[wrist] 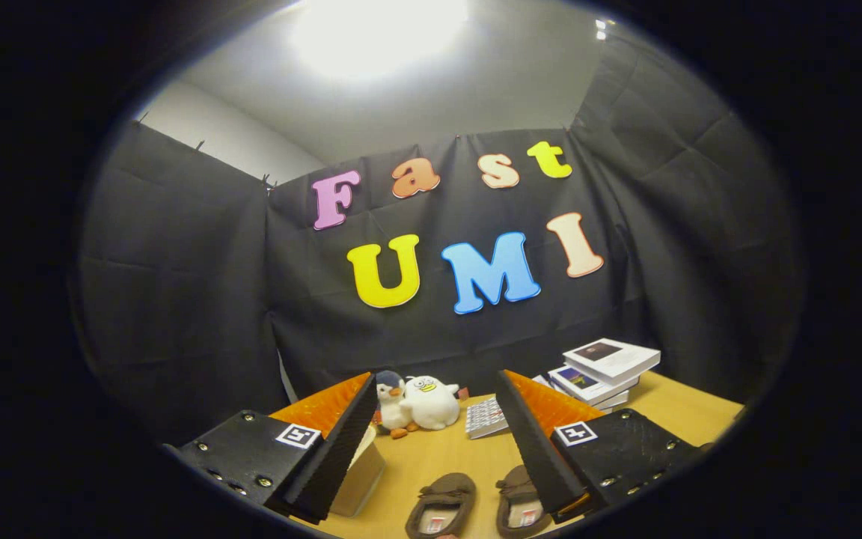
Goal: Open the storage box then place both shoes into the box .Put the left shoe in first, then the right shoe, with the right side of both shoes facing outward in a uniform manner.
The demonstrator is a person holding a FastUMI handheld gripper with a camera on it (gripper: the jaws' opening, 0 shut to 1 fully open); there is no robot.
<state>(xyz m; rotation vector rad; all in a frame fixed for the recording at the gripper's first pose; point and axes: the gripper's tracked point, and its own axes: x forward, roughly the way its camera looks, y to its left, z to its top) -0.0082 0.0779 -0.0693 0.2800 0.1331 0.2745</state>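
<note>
Seemingly nothing is done: both brown suede slippers sit on the wooden tabletop between the wide-spread, empty fingers; the pale storage box touches the left finger.

Fuzzy cloth shoes on a smooth wooden table.

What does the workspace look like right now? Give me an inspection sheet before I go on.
Surface: wooden table.
Job's things: two brown shoes side by side between the fingers; pale storage box behind one finger, lid state unclear.
Clutter: two plush toys, small patterned block, stack of books, all beyond the fingers.
Grippers: gripper open, holding nothing, above the shoes.
Cables: nothing seen.
Surroundings: black cloth wall, ceiling light.
</note>
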